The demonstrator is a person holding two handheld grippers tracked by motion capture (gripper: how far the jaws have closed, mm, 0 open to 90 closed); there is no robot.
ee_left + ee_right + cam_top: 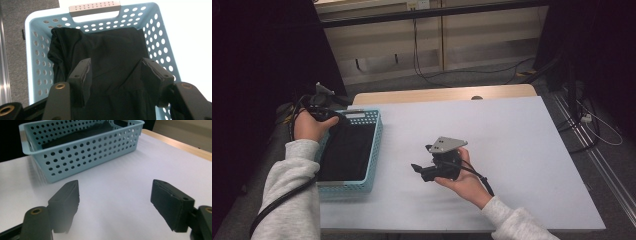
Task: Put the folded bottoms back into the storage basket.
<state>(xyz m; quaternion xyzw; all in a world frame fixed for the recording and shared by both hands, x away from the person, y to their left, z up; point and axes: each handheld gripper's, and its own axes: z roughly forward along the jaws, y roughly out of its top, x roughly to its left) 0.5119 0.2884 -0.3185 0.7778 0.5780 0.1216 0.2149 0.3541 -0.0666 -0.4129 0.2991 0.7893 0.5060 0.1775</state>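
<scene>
A light blue perforated basket (pixel 377 139) stands at the table's left edge with a folded black cloth (pixel 346 151) lying inside it. My left gripper (pixel 328 114) hovers over the basket's far end. In the left gripper view it (pixel 116 75) is open just above the black cloth (pixel 110 50), holding nothing, with the basket (pixel 162 47) around it. My right gripper (pixel 418 170) is held above the white table near the middle, pointing left. In the right gripper view it (pixel 115 195) is open and empty, facing the basket (pixel 82 150) and the cloth (pixel 75 133).
The white table (pixel 512 145) spreads wide to the right of the basket, with a wooden strip (pixel 447 94) along its far edge. Cables (pixel 427 65) lie on the floor behind the table. The basket has a grey handle (pixel 95 7).
</scene>
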